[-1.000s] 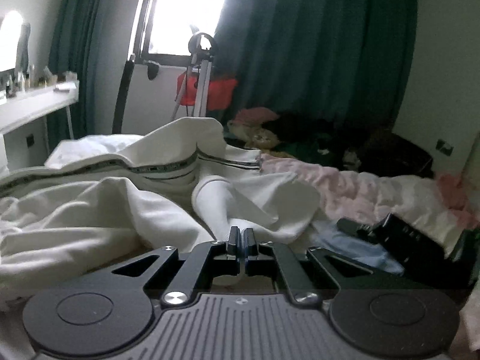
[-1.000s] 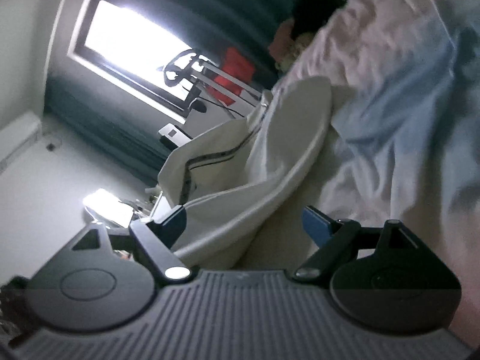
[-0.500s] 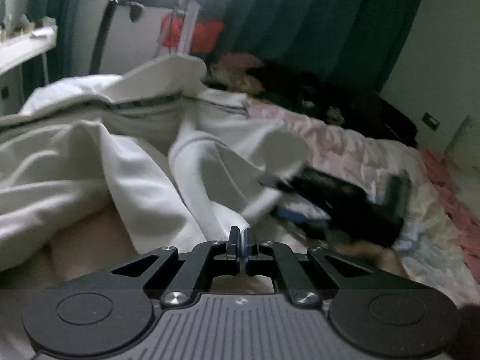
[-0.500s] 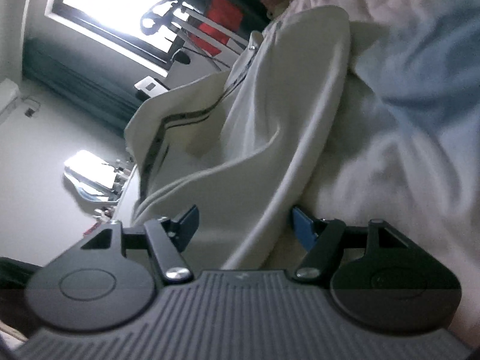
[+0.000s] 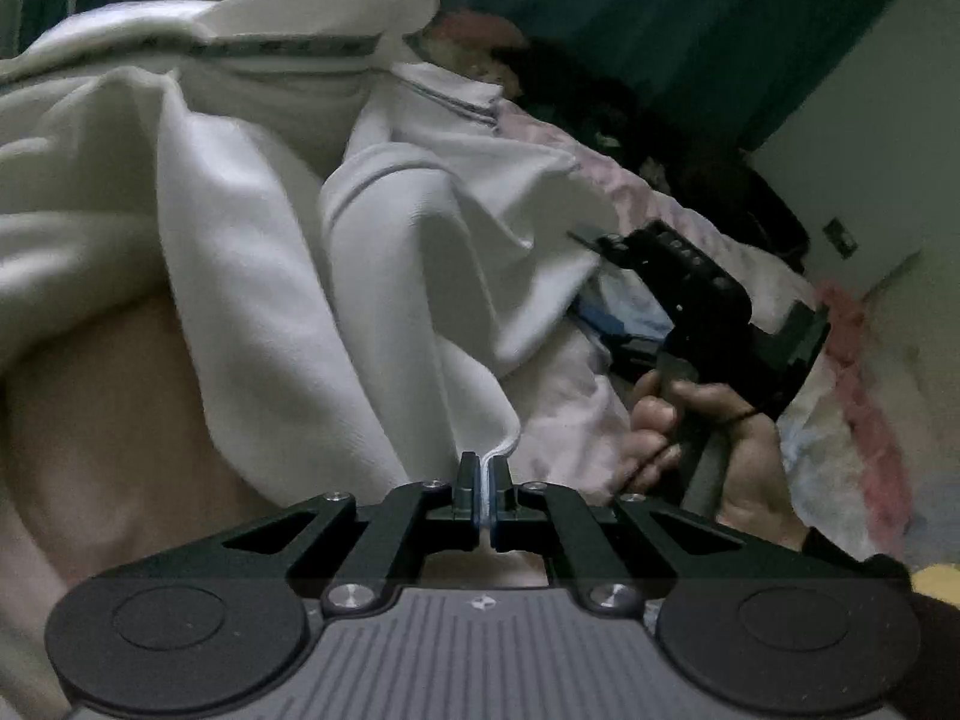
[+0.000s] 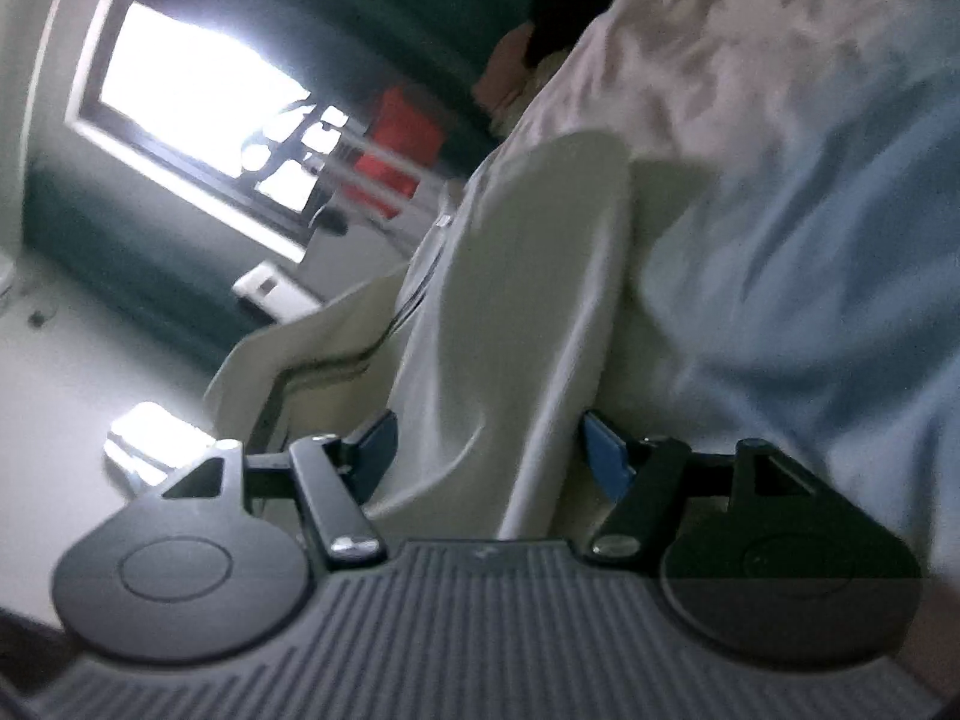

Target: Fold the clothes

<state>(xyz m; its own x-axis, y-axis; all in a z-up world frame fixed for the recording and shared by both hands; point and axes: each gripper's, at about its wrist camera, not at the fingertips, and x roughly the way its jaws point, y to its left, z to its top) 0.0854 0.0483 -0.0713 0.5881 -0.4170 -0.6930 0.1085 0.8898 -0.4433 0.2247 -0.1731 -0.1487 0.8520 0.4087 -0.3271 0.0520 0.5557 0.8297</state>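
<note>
A white garment (image 5: 252, 252) with dark striped trim lies bunched on the bed. My left gripper (image 5: 483, 480) is shut on a thin edge of its hem, which shows white between the fingertips. In the left wrist view my right gripper (image 5: 587, 276) comes in from the right, held by a hand (image 5: 714, 426), at a fold of the same garment. In the right wrist view the right gripper (image 6: 489, 444) stands wide, turned on its side. A long fold of the white garment (image 6: 510, 360) runs between its blue pads (image 6: 603, 453), which do not clearly pinch it.
The bedding is pink and pale blue (image 6: 810, 252). Dark clothes are piled at the bed's far side (image 5: 600, 102). Green curtains (image 5: 660, 12), a bright window (image 6: 198, 90) and a red item on a stand (image 6: 399, 144) are beyond the bed.
The left gripper sank and tipped down with the hem. The right gripper moved in onto the white fold and its jaws narrowed a little.
</note>
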